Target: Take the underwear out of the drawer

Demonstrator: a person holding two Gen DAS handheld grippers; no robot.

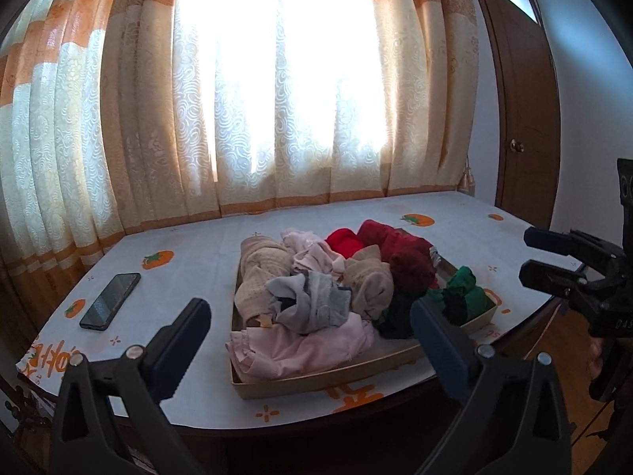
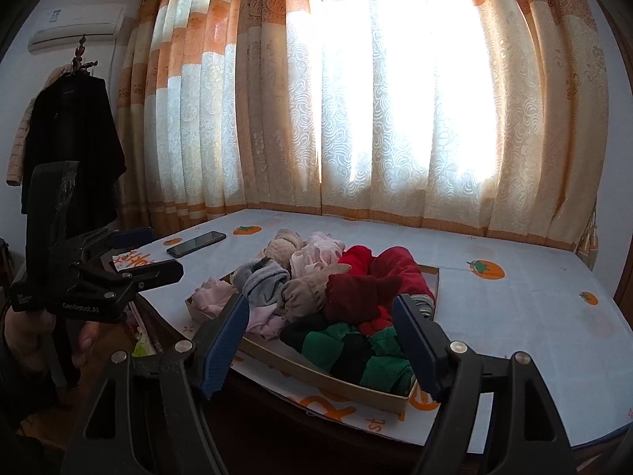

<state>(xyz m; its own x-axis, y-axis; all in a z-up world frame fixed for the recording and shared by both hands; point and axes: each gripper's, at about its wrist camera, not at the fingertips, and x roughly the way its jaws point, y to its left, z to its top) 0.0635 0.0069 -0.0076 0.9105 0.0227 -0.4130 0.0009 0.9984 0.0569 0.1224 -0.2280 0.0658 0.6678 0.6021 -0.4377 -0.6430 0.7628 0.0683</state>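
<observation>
A shallow cardboard drawer tray (image 1: 316,384) (image 2: 344,386) sits on the table near its front edge, heaped with underwear: pink (image 1: 308,350), grey (image 1: 312,297), beige (image 1: 261,273), red (image 1: 399,253) and green (image 1: 467,293) pieces. In the right wrist view the green pieces (image 2: 356,352) lie nearest, dark red (image 2: 356,297) behind. My left gripper (image 1: 310,320) is open and empty, in front of the tray. My right gripper (image 2: 320,312) is open and empty, also short of the tray. Each gripper shows in the other's view: the right one (image 1: 554,257), the left one (image 2: 130,253).
The table (image 1: 190,261) has a white cloth with orange fruit prints. A black phone (image 1: 110,301) (image 2: 196,244) lies at its left. Curtains (image 1: 277,99) hang close behind. A wooden door (image 1: 522,118) stands at right; a dark coat (image 2: 75,150) hangs at left.
</observation>
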